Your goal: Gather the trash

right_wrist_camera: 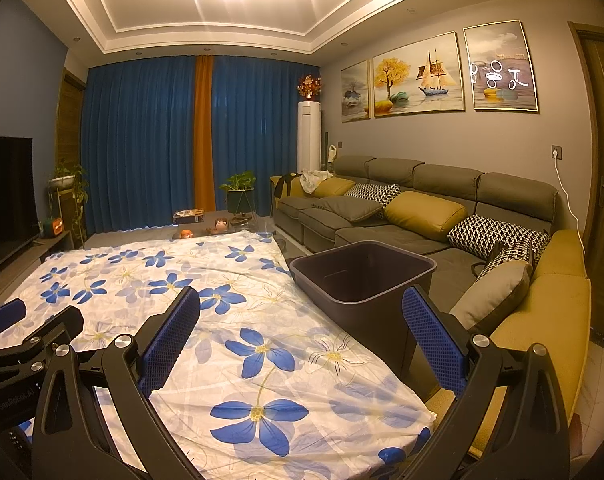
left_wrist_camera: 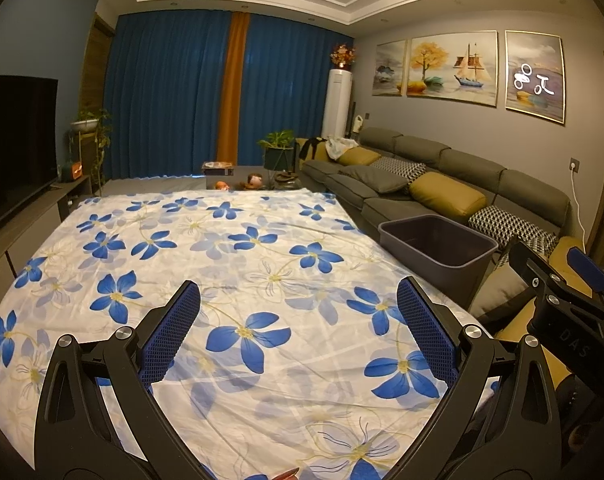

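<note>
A dark grey bin [left_wrist_camera: 438,246] stands open beside the right edge of the table, also in the right wrist view [right_wrist_camera: 362,276]; it looks empty inside. The table is covered by a white cloth with blue flowers [left_wrist_camera: 221,272], seen too in the right wrist view [right_wrist_camera: 221,320]. My left gripper [left_wrist_camera: 299,308] is open and empty above the near part of the cloth. My right gripper [right_wrist_camera: 302,312] is open and empty above the cloth's right edge, close to the bin. A small reddish scrap [left_wrist_camera: 287,473] peeks in at the bottom edge of the left wrist view. No other trash shows on the cloth.
A grey sofa [right_wrist_camera: 402,216] with yellow and patterned cushions runs along the right wall behind the bin. A TV [left_wrist_camera: 13,148] on a low cabinet stands at the left. Small toys and a box [left_wrist_camera: 237,178] lie beyond the table's far edge, before blue curtains [left_wrist_camera: 173,100].
</note>
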A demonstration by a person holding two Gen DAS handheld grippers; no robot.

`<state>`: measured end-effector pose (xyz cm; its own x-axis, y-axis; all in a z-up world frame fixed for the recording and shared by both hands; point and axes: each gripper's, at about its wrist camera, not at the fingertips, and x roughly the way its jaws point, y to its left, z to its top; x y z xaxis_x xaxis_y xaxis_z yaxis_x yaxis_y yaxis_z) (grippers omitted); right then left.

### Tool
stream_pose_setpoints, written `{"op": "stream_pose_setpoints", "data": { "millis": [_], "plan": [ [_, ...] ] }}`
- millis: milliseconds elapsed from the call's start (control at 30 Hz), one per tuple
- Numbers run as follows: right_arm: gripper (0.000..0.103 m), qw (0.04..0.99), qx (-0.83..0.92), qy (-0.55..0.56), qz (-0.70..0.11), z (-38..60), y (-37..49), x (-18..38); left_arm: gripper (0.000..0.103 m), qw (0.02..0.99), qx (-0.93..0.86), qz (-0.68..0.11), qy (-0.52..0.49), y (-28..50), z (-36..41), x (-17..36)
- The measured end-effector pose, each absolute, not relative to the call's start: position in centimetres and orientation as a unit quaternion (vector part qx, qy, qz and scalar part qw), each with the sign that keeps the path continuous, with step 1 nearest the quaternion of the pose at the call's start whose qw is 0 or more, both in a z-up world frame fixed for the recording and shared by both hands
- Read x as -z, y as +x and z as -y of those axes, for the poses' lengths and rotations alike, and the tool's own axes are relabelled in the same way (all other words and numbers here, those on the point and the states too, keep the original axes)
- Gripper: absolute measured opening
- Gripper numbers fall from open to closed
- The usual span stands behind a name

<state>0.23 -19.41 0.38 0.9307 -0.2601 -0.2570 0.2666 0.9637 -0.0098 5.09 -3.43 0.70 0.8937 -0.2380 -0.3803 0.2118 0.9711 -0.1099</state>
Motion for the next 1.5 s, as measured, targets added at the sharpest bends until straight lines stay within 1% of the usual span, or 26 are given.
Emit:
{"op": "stream_pose_setpoints", "data": {
  "millis": [1500],
  "plan": [
    [0.097, 0.983, 0.134, 0.015, -0.127, 19.39, 0.22, -0.49, 0.097, 0.973, 0.116, -0.197, -0.032, 5.21, 3.68, -0.99]
  ]
}}
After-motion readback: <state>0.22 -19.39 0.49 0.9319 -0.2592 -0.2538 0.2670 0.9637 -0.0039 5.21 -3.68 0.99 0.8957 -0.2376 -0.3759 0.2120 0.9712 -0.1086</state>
